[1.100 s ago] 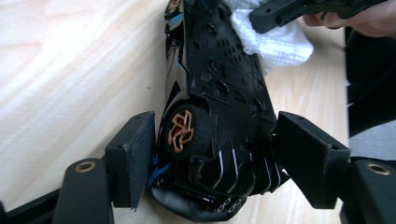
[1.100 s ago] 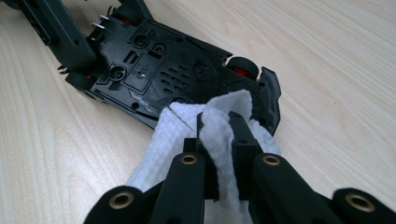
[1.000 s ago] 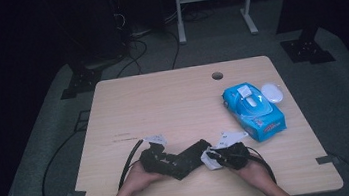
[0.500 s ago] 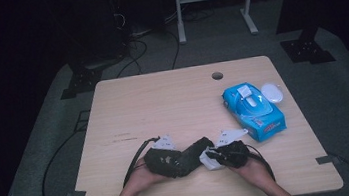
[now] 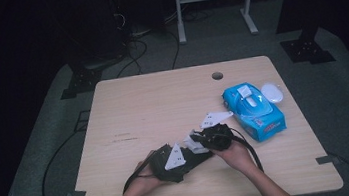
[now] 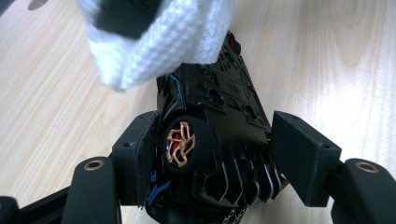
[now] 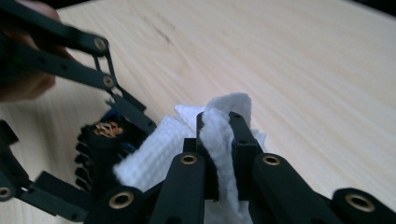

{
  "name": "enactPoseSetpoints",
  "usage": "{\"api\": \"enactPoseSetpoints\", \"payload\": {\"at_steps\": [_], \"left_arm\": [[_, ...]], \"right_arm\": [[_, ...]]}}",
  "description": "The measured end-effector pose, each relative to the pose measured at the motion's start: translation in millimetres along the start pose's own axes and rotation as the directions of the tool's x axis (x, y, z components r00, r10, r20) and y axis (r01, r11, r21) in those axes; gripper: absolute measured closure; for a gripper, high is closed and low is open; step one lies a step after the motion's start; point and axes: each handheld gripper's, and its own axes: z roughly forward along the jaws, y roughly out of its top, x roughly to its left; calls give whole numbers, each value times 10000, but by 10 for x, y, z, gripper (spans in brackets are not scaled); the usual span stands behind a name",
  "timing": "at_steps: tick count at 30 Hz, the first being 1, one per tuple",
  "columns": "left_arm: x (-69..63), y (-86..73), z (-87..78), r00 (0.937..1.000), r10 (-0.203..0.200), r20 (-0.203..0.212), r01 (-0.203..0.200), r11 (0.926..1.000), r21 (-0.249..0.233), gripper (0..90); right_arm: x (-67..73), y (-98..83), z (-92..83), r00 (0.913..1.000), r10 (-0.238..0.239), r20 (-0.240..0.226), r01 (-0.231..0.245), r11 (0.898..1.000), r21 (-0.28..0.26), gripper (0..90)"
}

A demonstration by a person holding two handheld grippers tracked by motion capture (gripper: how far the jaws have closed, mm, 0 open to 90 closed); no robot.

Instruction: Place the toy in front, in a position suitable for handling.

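A black toy car (image 6: 210, 140) is shown clamped between the jaws of the left tongs (image 6: 210, 154), its underside turned toward the left gripper view's camera and one wheel with a copper-coloured rim lying against the left-hand pad; the jaws are held at a middling width by the car's body. In the right gripper view, the right tongs (image 7: 223, 140) are seen pressed almost together on a fold of white cloth (image 7: 219, 135), which is pinched between the two pads and spills out to either side. The cloth is laid against the far end of the car (image 7: 105, 140), just beyond the left tongs' jaws, so that the two tools meet nose to nose. In the high view, both tongs (image 5: 170, 161) (image 5: 207, 138) are found near the front edge of the wooden surface (image 5: 163, 104), slightly right of its middle. A blue packet (image 5: 253, 109) lies on the surface near the right tongs, with a small white oval object (image 5: 271, 92) just beside it.
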Motion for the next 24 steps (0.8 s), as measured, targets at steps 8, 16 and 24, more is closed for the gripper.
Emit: {"api": "enactPoseSetpoints", "payload": {"at_steps": [8, 16, 24], "left_arm": [[26, -22, -12, 9958, -907, 88, 911, 9945, -512, 349], [52, -56, -22, 9871, -1584, 227, 1595, 9851, -640, 345], [114, -157, 37, 9754, -2192, 244, 2195, 9756, -88, 347]], "right_arm": [[40, -73, -48, 9999, -8, -170, 9, 10000, 74, 854], [112, -136, -116, 9995, -177, -255, 173, 9998, -138, 854], [200, -192, -197, 9987, -326, -384, 316, 9991, -267, 854]]}}
